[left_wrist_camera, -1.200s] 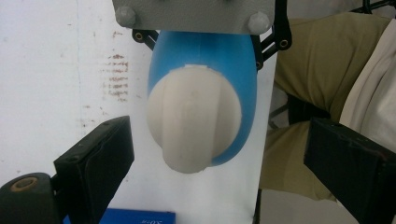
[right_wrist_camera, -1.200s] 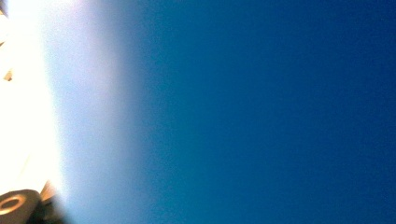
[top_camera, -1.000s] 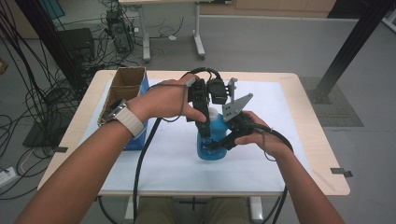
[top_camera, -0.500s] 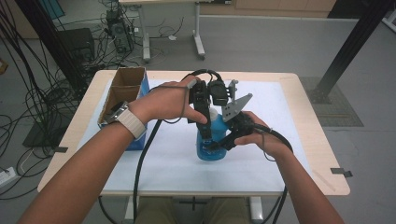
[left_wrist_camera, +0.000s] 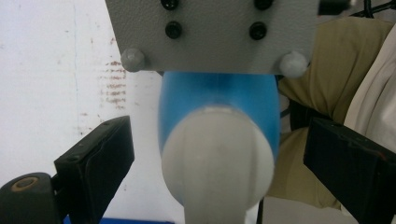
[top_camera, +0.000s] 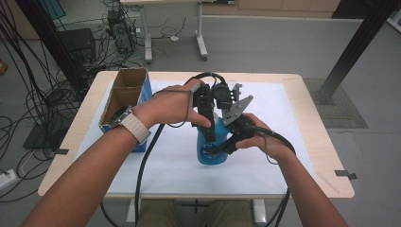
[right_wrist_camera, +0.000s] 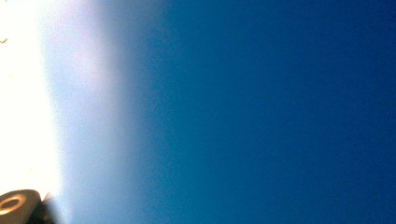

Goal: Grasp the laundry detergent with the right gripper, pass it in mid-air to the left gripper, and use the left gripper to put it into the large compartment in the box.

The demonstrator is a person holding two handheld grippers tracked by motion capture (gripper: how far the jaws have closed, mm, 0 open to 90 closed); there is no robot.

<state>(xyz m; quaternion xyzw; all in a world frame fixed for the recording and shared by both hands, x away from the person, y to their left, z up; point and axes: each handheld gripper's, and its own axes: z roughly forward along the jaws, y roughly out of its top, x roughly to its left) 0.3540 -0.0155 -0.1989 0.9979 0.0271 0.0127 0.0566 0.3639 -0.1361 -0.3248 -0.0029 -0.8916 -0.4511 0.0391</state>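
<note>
Right hand-held gripper [top_camera: 222, 146] clamped on blue bottle [top_camera: 211, 146] body, mid-counter [top_camera: 307, 156] | left hand-held gripper [top_camera: 208, 135] jaws spread around white cap [left_wrist_camera: 217, 158], not gripping | cap on; unscrewing left

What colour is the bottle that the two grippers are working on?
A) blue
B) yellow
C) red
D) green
A: the bottle standing on the white mat is blue in the high view, and the left gripper view shows its blue body behind a white cap.
</note>
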